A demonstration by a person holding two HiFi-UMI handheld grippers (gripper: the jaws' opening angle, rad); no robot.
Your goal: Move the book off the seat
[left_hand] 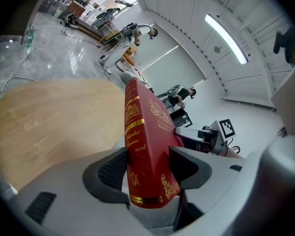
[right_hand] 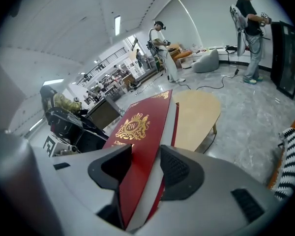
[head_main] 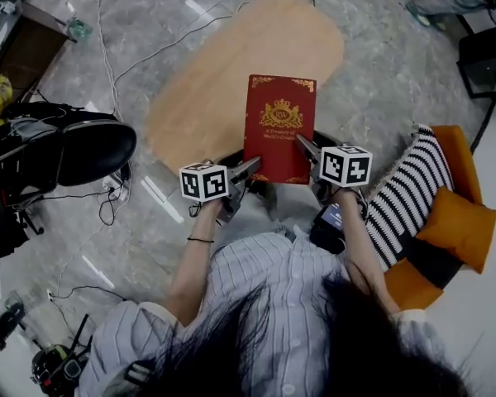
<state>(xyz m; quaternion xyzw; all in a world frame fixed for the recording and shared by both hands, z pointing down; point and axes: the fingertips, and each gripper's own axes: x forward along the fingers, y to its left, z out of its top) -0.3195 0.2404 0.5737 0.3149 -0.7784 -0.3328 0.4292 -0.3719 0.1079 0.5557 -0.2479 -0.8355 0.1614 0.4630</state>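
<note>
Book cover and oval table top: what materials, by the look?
The book: stiff red cover, likely leatherette or coated board, slight sheen, gold-stamped crest and corner ornaments; real leather not ruled out. The table top: light wood or wood-look laminate, matte, faint grain streaks visible in the left gripper view.

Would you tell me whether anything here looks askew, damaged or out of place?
Nothing looks damaged. The red book is closed, held between the left gripper and right gripper near the wooden table. Only loose cables trail across the floor.
</note>
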